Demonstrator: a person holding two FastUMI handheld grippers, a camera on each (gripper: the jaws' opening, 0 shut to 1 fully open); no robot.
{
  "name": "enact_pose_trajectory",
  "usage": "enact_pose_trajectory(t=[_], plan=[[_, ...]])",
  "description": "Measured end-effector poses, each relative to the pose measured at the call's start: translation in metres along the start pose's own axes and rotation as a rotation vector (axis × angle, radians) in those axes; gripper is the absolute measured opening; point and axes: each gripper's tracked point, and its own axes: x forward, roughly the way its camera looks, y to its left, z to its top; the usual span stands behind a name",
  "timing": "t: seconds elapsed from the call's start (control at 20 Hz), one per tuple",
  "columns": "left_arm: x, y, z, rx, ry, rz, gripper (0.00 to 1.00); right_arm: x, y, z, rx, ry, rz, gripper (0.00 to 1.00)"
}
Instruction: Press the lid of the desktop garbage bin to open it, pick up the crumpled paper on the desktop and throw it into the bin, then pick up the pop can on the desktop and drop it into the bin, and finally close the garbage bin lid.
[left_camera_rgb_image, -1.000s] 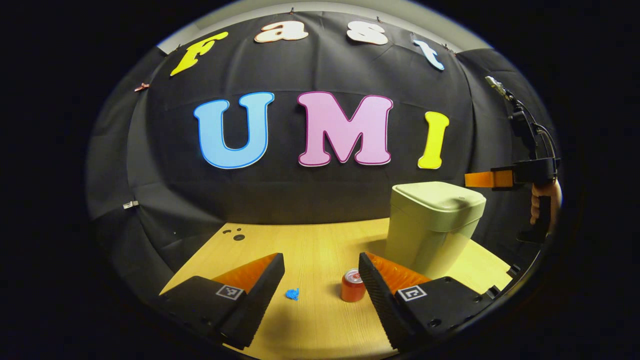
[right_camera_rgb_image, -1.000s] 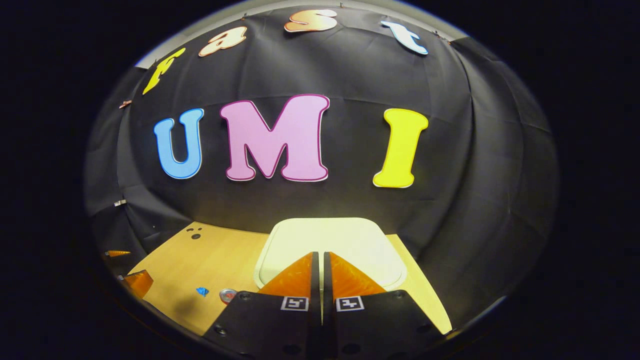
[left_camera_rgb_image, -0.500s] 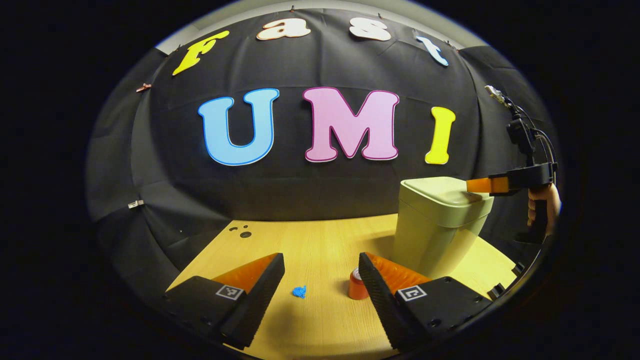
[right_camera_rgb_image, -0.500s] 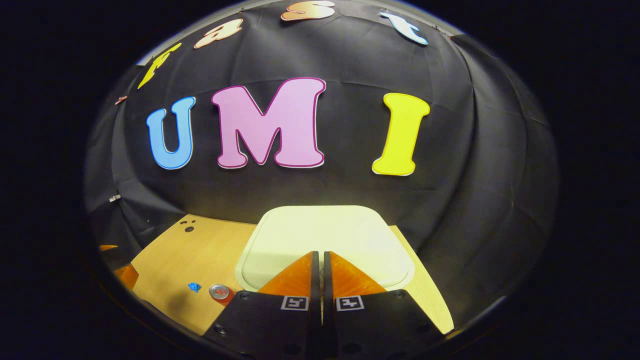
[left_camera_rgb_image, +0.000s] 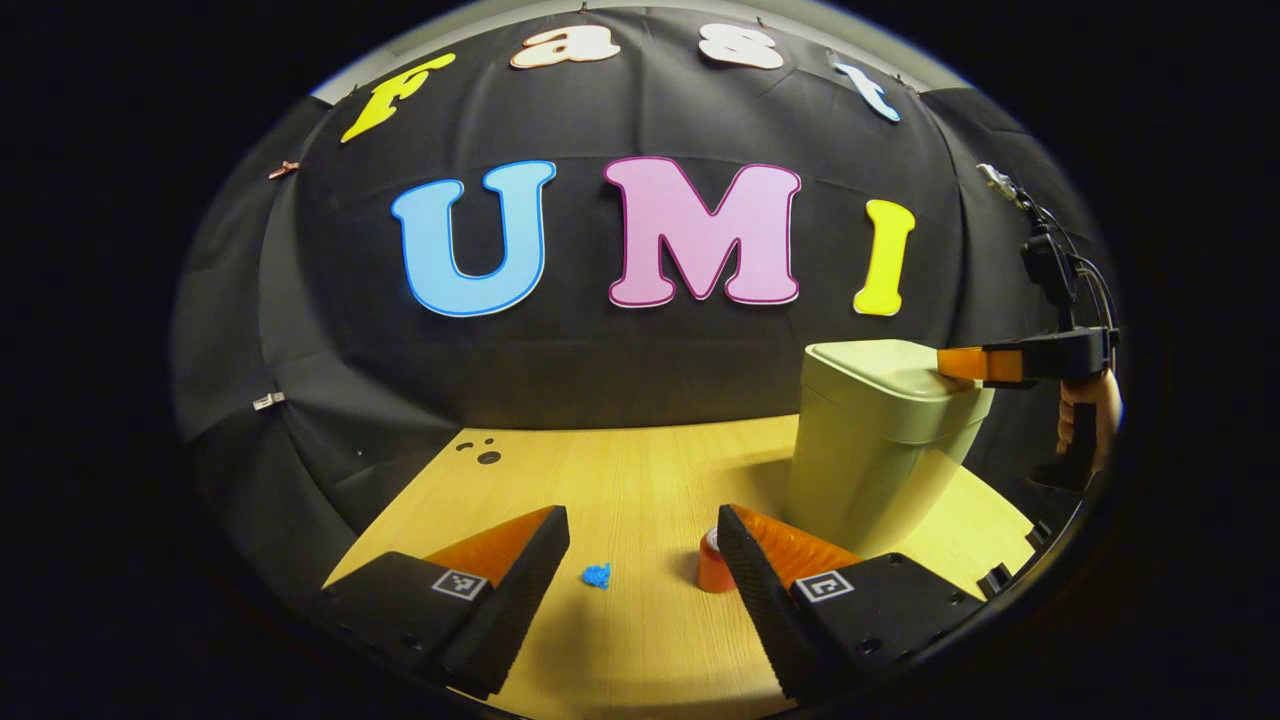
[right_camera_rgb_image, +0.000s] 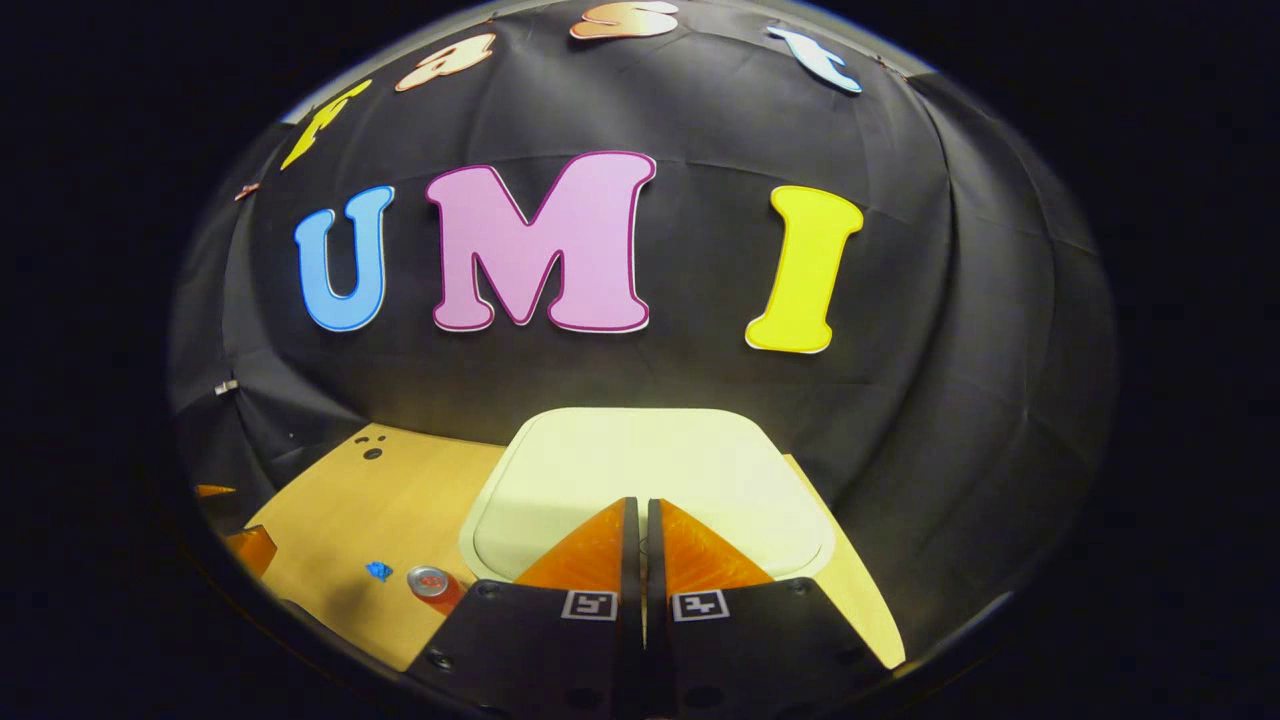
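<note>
A pale green bin (left_camera_rgb_image: 872, 440) stands on the wooden desk at the right, its lid (right_camera_rgb_image: 650, 470) down flat. My right gripper (right_camera_rgb_image: 641, 505) is shut with nothing between its fingers, and its tips rest on the near part of the lid. In the left gripper view, that right gripper (left_camera_rgb_image: 945, 362) touches the lid's right edge, held by a hand (left_camera_rgb_image: 1088, 415). My left gripper (left_camera_rgb_image: 643, 525) hangs open low over the desk's front. A small blue crumpled paper (left_camera_rgb_image: 596, 575) lies between its fingers, farther off. A red pop can (left_camera_rgb_image: 712, 565) stands upright by its right finger.
The wooden desk (left_camera_rgb_image: 620, 480) runs back to the black cloth wall, with small dark holes (left_camera_rgb_image: 480, 452) near its far left corner. In the right gripper view the can (right_camera_rgb_image: 430, 583) and paper (right_camera_rgb_image: 378, 570) lie left of the bin.
The right gripper came down from above the bin and now touches the lid. The left gripper drifted slightly, so the can sits partly behind its right finger.
</note>
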Motion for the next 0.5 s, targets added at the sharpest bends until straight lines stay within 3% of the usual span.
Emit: enact_pose_trajectory(t=[0.3,0.5], plan=[[0.0046,-0.0082,-0.0029,0.008,0.006,-0.017,0.96,-0.0011,0.0003,-0.0032,0.081,0.026,0.025,0.05],[0.0028,-0.0102,0.0007,0.018,-0.010,-0.023,0.96,0.0001,0.0001,0.0019,0.041,0.010,0.015,0.05]])
